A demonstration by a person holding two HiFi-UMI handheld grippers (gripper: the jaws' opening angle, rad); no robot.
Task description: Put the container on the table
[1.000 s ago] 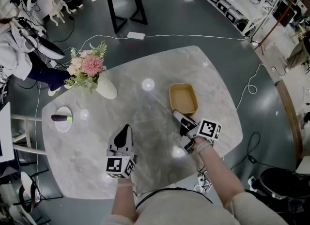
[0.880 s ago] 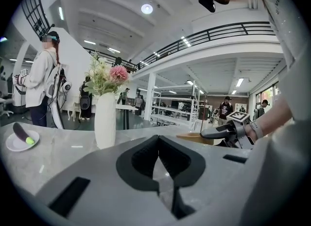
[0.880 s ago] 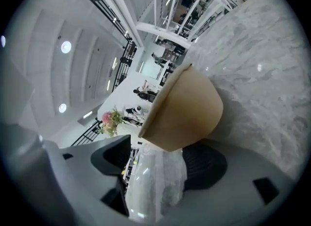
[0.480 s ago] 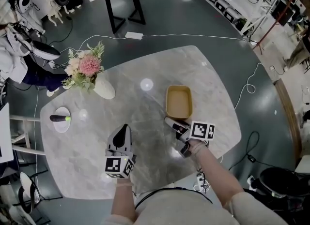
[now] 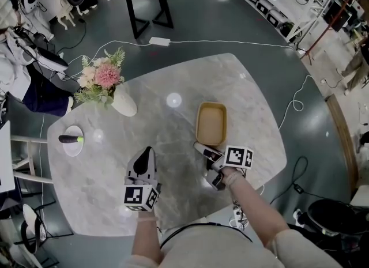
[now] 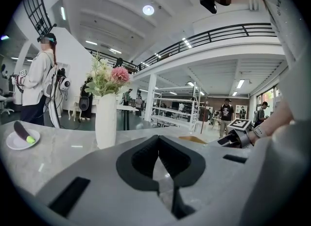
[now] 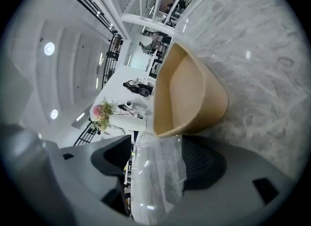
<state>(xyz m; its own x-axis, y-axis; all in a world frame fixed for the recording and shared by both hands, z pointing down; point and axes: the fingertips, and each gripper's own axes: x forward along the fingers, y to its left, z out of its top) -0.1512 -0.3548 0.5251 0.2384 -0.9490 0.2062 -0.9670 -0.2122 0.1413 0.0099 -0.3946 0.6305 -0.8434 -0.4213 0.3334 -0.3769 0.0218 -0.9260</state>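
A tan rectangular container stands empty on the marble table, right of the middle. My right gripper reaches its near end from below. In the right gripper view, the container rests right against the jaws. A clear plastic piece at its rim lies between the jaws, and the right gripper is shut on it. My left gripper rests low over the table's middle, shut and holding nothing. In the left gripper view the gripper points toward the container.
A white vase of flowers stands at the table's far left. A small white plate with a dark item lies near the left edge. A person stands on the floor beyond that edge. A white cable runs behind the table.
My right gripper has drawn back toward me and slightly left, and the container has slid with it. The left gripper has stayed in place.
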